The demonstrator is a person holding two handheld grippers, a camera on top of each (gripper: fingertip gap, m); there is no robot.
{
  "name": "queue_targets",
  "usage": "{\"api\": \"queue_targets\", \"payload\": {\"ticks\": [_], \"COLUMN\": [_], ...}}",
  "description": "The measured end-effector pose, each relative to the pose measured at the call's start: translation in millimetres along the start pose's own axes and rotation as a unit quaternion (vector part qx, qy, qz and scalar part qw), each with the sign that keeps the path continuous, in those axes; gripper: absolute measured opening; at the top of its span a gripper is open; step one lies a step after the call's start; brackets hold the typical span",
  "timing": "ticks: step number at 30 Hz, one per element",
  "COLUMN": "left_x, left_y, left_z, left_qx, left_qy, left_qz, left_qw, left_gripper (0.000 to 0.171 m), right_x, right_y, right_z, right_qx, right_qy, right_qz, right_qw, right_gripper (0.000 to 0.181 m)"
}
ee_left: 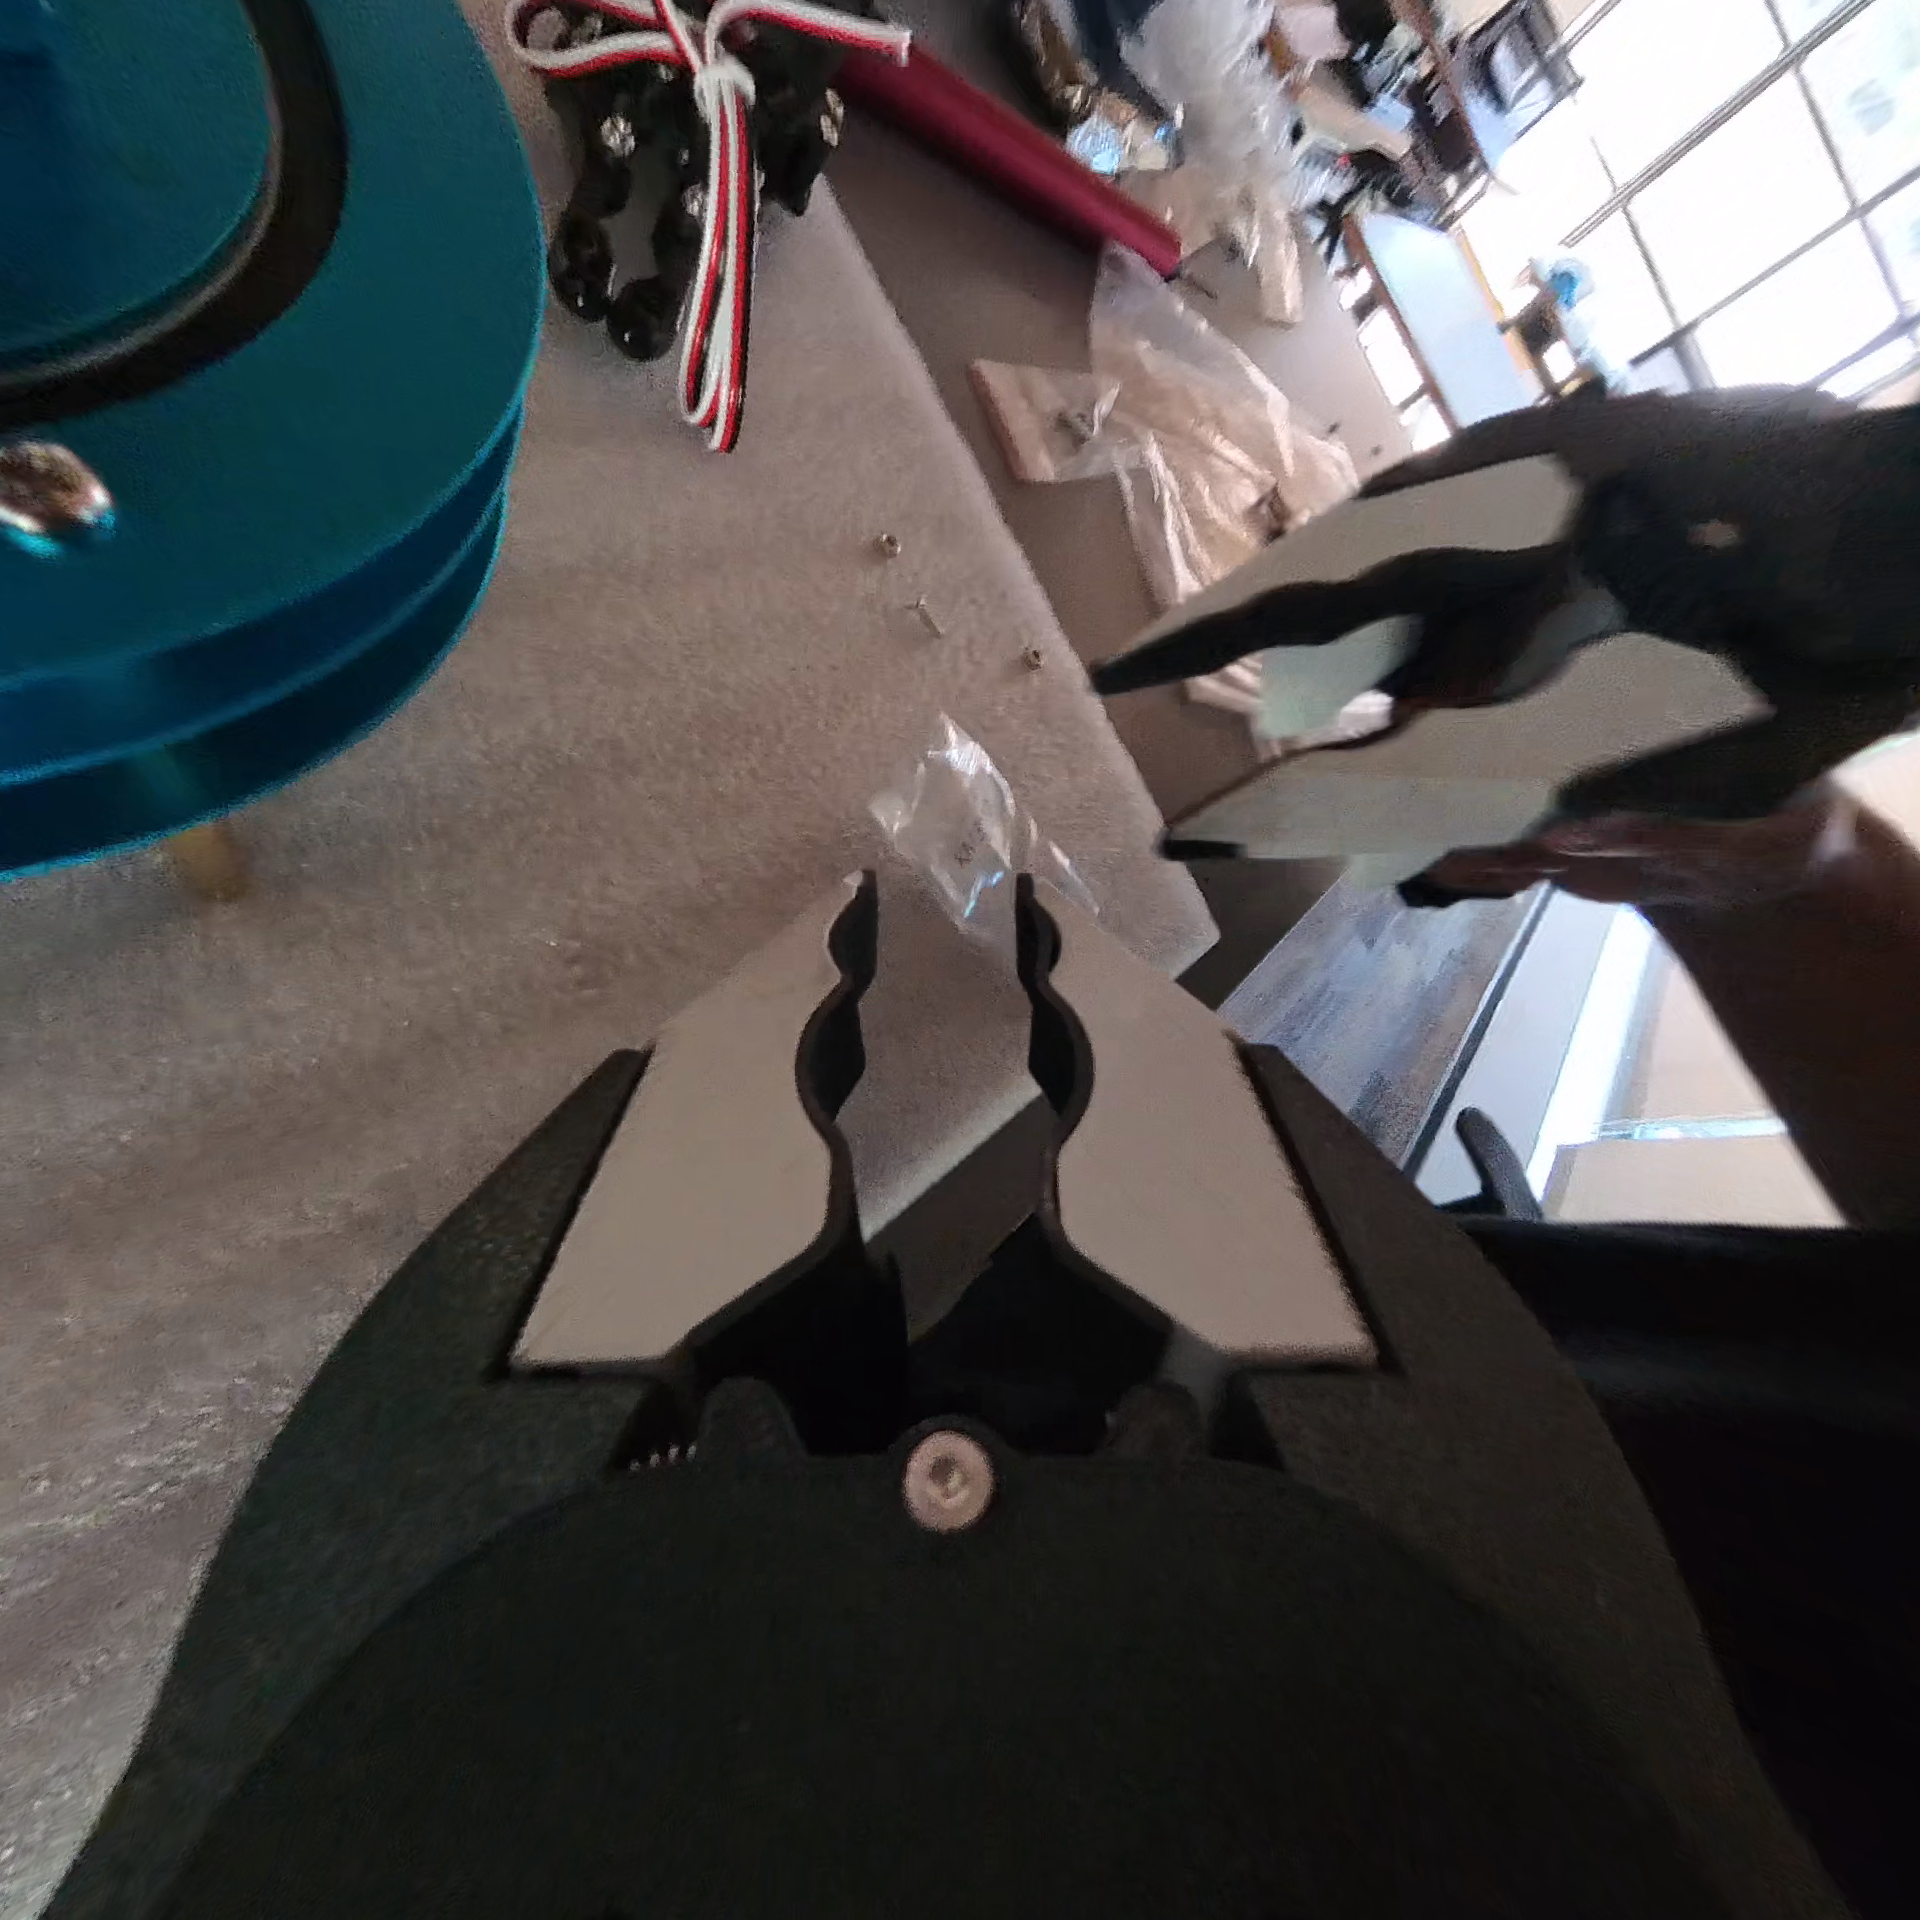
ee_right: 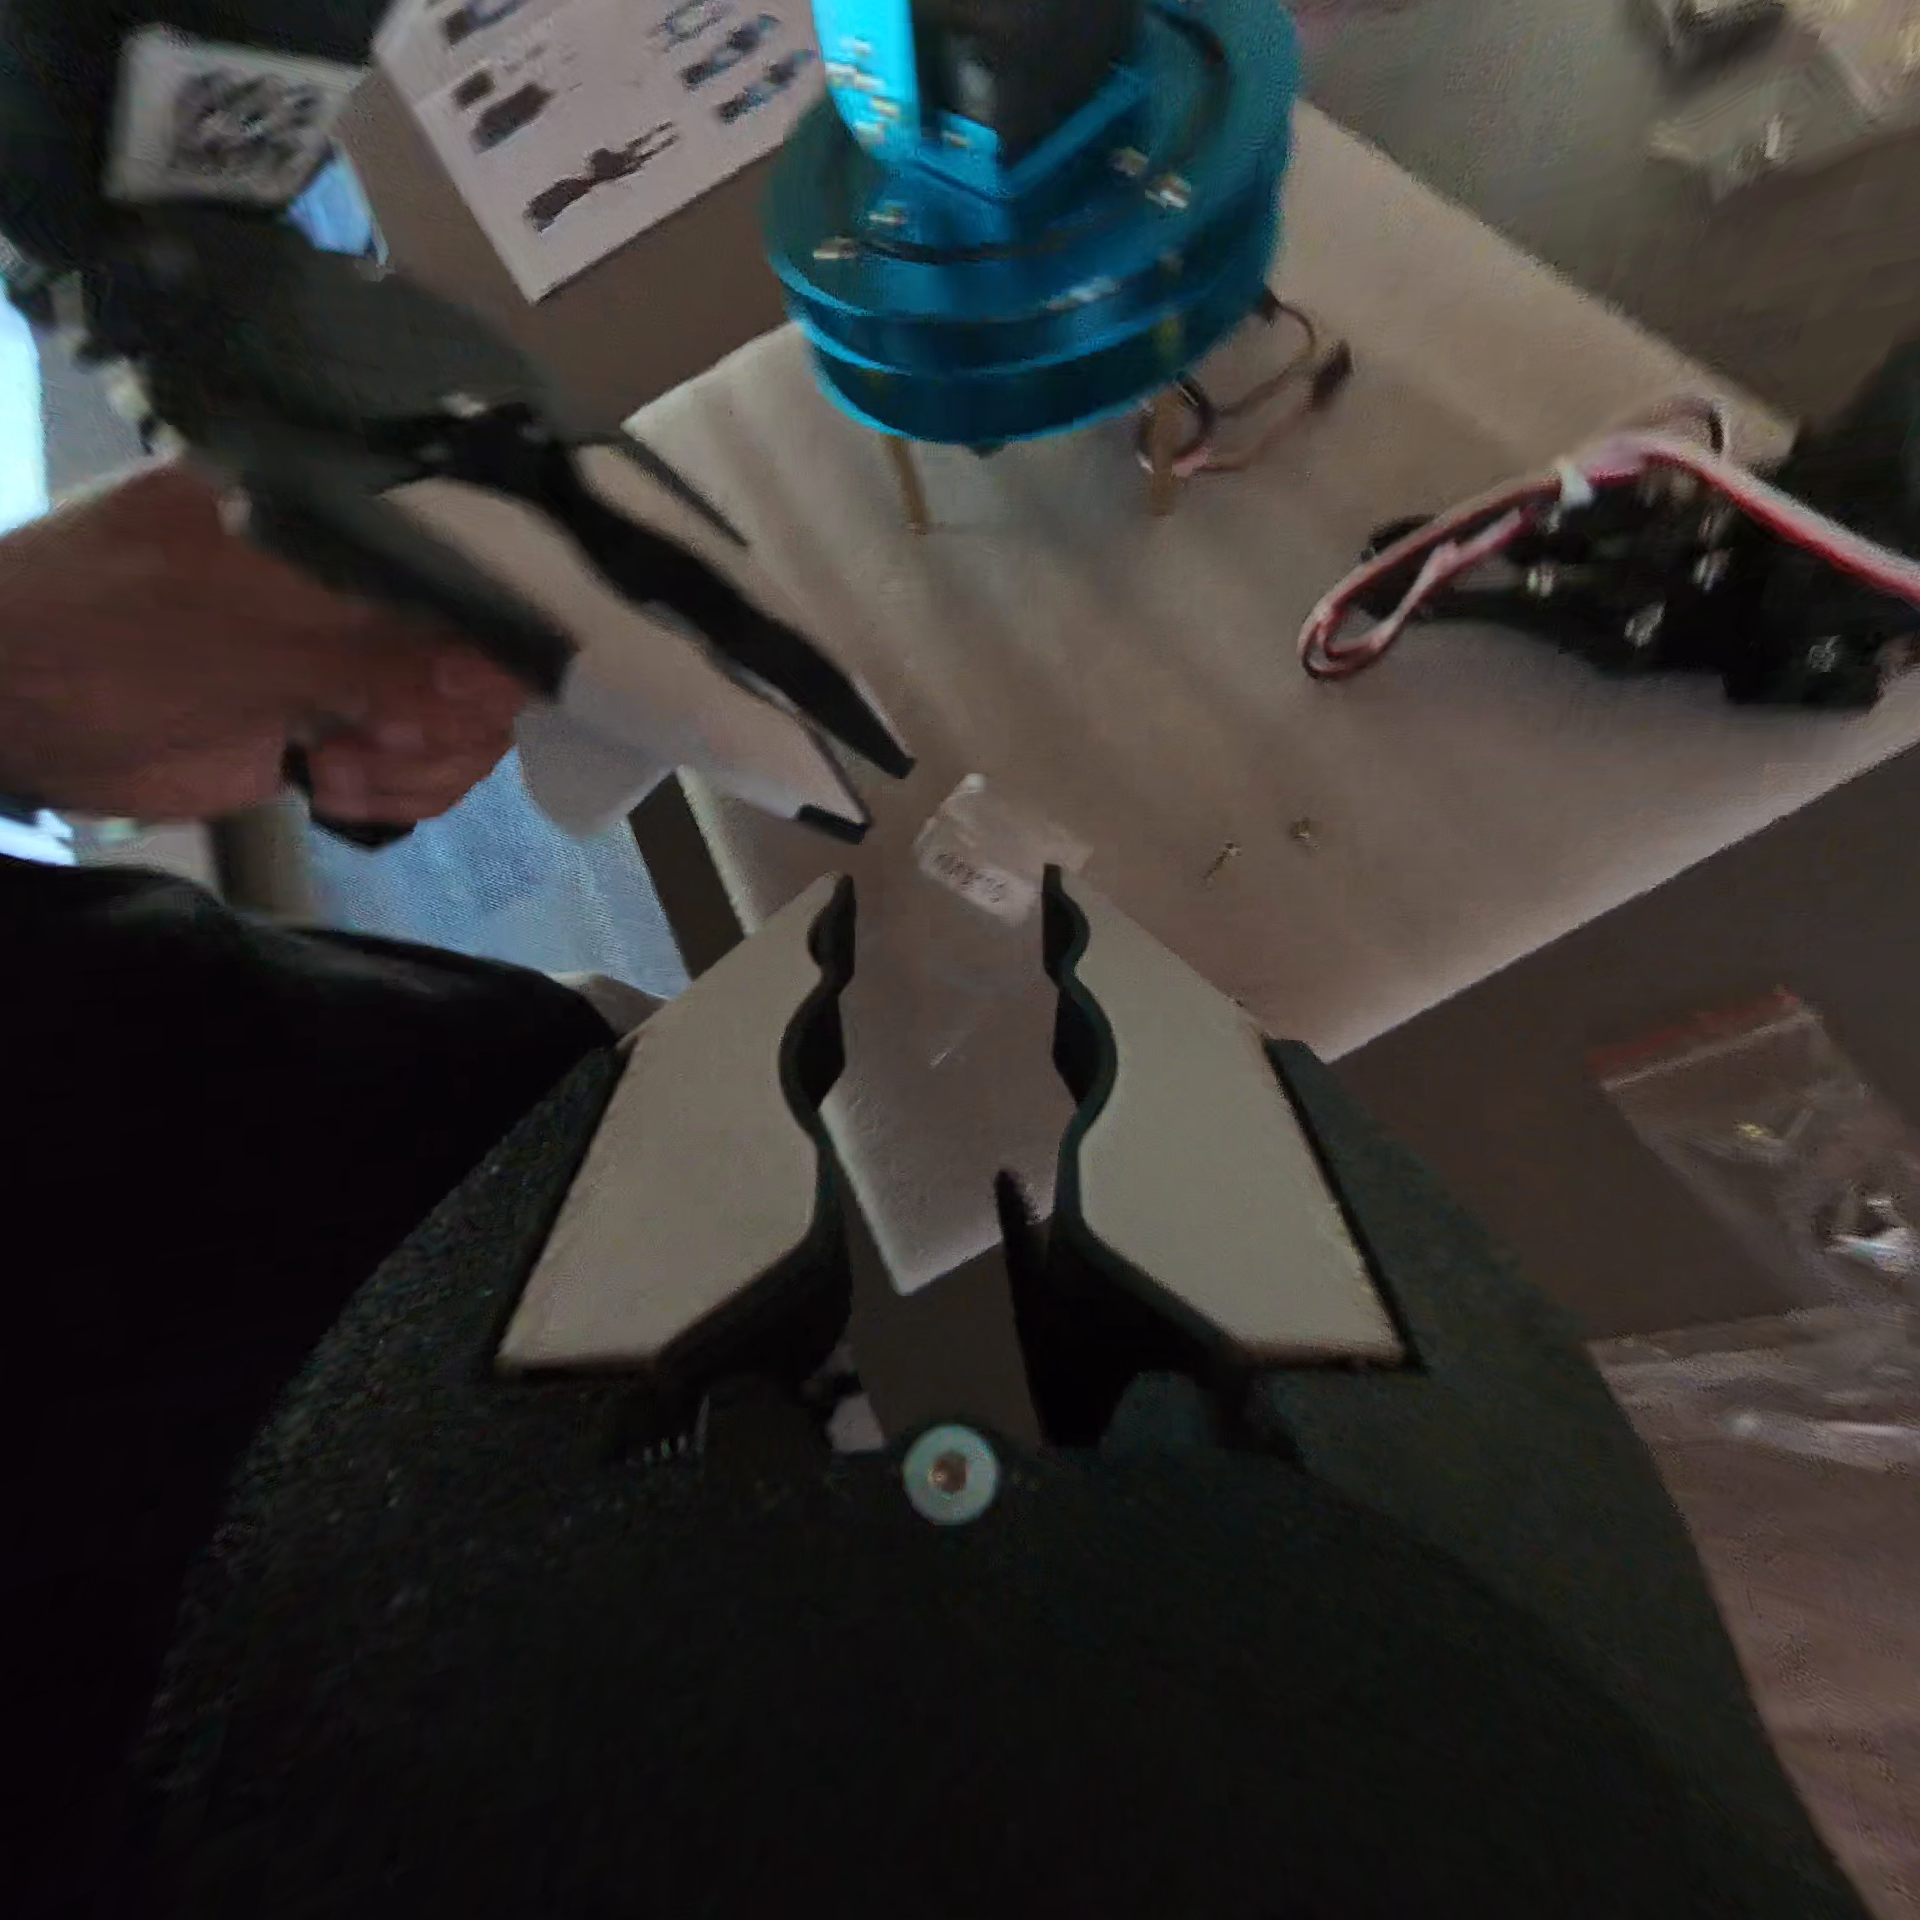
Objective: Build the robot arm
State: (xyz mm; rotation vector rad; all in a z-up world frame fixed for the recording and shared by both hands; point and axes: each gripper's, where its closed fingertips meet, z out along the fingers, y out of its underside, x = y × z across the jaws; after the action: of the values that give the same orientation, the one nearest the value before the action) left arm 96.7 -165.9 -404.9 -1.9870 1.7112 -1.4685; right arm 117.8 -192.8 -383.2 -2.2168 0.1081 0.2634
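— How are your fingers set?
— My left gripper (ee_left: 948, 894) has its fingers parted a little, holding nothing, the tips just short of a small clear bag (ee_left: 961, 821) on the grey mat (ee_left: 520, 831). My right gripper (ee_right: 948, 894) is the same, parted and empty, near that bag (ee_right: 997, 847).
— What's around?
— A blue disc assembly (ee_right: 1039, 281) on the counter (ee_right: 1558, 1174), and loose screws (ee_left: 925, 615) beyond the bag.
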Motion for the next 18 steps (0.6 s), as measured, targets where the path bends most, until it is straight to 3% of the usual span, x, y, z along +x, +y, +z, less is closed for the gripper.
{"api": "queue_targets", "payload": {"ticks": [5, 8, 10, 15, 18], "left_x": [1.3, -1.3, -4.8, -6.6, -3.1], "left_y": [-3.5, 1.5, 4.5, 6.6, -0.6], "left_z": [-11.3, -17.7, -17.7, -16.5, -21.8], "left_qx": [0.022, 0.029, 0.029, 0.024, 0.043], "left_qy": [0.021, 0.033, 0.035, 0.041, 0.076], "left_qz": [-0.011, -0.011, -0.021, -0.015, -0.022], "left_qw": [0.999, 0.999, 0.999, 0.999, 0.996], "left_gripper": [0.025, 0.025, 0.026, 0.029, 0.042], "right_x": [17.6, 22.2, 15.3, 9.5, -8.2], "right_y": [11.4, 14.3, 13.3, 2.9, -17.0], "right_z": [29.2, 31.6, 29.3, 26.4, 18.0], "right_qx": [-0.027, -0.040, -0.049, -0.036, 0.009], "right_qy": [-0.080, -0.084, -0.113, -0.125, -0.175], "right_qz": [0.113, 0.119, 0.111, 0.119, 0.131], "right_qw": [0.990, 0.989, 0.986, 0.984, 0.976], "right_gripper": [0.031, 0.021, 0.003, 0.000, 0.000]}}
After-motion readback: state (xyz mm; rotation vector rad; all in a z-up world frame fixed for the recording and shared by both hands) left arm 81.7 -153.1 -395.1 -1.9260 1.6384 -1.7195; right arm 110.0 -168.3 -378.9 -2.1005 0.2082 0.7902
